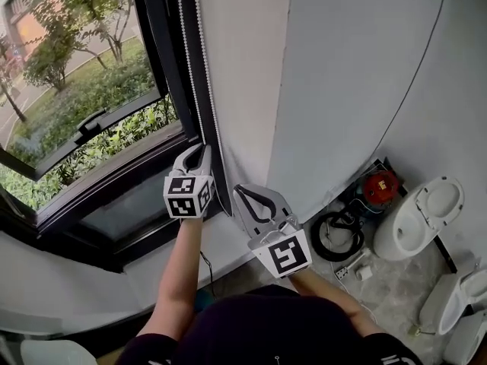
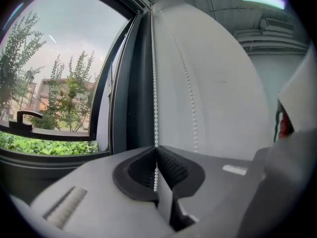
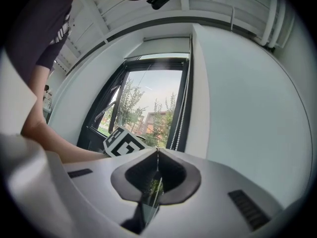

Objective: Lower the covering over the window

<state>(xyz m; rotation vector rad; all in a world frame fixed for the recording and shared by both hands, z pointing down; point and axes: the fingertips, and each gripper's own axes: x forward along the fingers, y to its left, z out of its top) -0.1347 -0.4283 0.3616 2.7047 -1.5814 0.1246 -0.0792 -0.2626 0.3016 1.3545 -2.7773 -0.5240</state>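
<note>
A white bead chain [image 1: 199,59] hangs in two strands down the dark window frame [image 1: 163,67], beside the glass. My left gripper [image 1: 204,151] points at the frame and is shut on one strand. In the left gripper view that strand [image 2: 154,83] runs down into the closed jaws [image 2: 157,150], and the second strand [image 2: 190,103] hangs free to its right. My right gripper [image 1: 238,191] sits lower and to the right, also shut, with beads [image 3: 156,190] showing between its jaws [image 3: 157,151]. The white roller covering [image 3: 166,47] is rolled up at the window's top.
A white wall [image 1: 342,67] stands right of the window. On the floor at the right are white toilets [image 1: 422,219], a red object [image 1: 380,187] and a black coiled cable [image 1: 338,236]. The window sash with its handle [image 1: 91,120] is tilted open outward.
</note>
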